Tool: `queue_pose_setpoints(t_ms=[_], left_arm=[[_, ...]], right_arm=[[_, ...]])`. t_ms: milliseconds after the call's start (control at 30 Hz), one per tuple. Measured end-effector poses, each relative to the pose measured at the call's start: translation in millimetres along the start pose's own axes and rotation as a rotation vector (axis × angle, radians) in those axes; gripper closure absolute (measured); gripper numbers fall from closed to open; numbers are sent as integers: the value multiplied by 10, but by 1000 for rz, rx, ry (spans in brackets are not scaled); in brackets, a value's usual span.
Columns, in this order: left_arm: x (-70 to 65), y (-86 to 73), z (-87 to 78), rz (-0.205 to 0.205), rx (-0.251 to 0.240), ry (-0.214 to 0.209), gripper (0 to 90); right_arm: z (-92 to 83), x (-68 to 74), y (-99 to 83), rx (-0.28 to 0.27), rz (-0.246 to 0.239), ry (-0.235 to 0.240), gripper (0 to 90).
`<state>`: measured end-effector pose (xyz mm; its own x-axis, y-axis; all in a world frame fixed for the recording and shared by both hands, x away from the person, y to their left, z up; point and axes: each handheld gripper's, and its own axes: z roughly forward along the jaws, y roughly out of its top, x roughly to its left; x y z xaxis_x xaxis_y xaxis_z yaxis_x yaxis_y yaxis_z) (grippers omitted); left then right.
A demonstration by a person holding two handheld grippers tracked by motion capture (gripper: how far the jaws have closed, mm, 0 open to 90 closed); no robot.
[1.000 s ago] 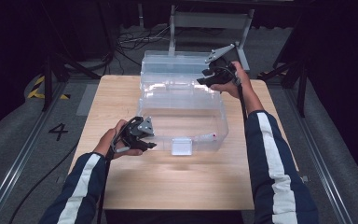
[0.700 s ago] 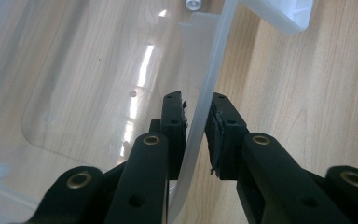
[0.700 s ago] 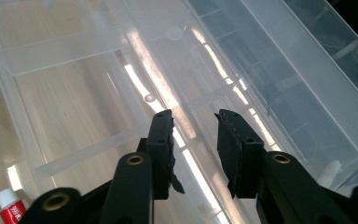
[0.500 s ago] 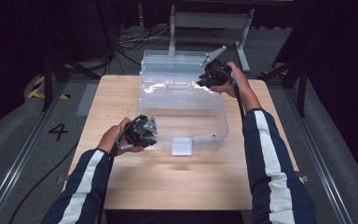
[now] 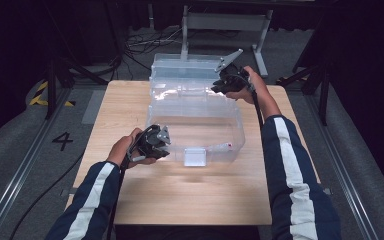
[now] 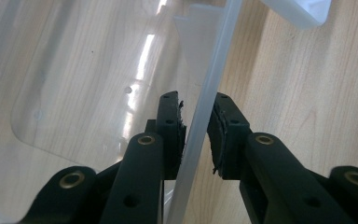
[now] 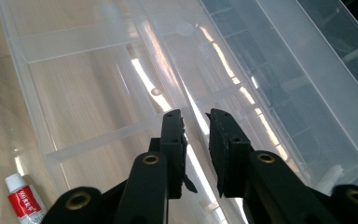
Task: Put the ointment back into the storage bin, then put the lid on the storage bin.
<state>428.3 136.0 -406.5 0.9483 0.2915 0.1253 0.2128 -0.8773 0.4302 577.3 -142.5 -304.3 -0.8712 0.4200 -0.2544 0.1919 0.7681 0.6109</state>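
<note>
A: We see the clear plastic box (image 5: 195, 125) in the middle of the wooden worktop (image 5: 190, 200), its lid (image 5: 185, 67) laid open on the far side.

B: Our left gripper (image 6: 196, 133) has just been closing its jaws, and they now pinch the box's near left wall.

A: The right gripper (image 7: 196, 140) has been closing too, over the ridge at the back where box and lid meet; it looks gripped, though the clear plastic makes contact hard to judge.

B: We also spot a small red-and-white tube (image 7: 26, 200) just beside the box.
</note>
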Motion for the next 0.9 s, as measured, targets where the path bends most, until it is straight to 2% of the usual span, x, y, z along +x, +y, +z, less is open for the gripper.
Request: queue_pose_setpoints(t_ms=[200,533,700,900], left_arm=[[0,0,0,3,0,1,756],[-7,-13,3,-8,-13,4,754],[-4,-18,3,-10,-23,0,752],[-1,-22,1,-26,-24,-4,746]], right_arm=[[2,13,4,1,7,-4,759],[-3,64,58,38,-33,-26,776],[-3,70,63,41,-31,-32,777],[-30,60,56,41,-37,-1,808]])
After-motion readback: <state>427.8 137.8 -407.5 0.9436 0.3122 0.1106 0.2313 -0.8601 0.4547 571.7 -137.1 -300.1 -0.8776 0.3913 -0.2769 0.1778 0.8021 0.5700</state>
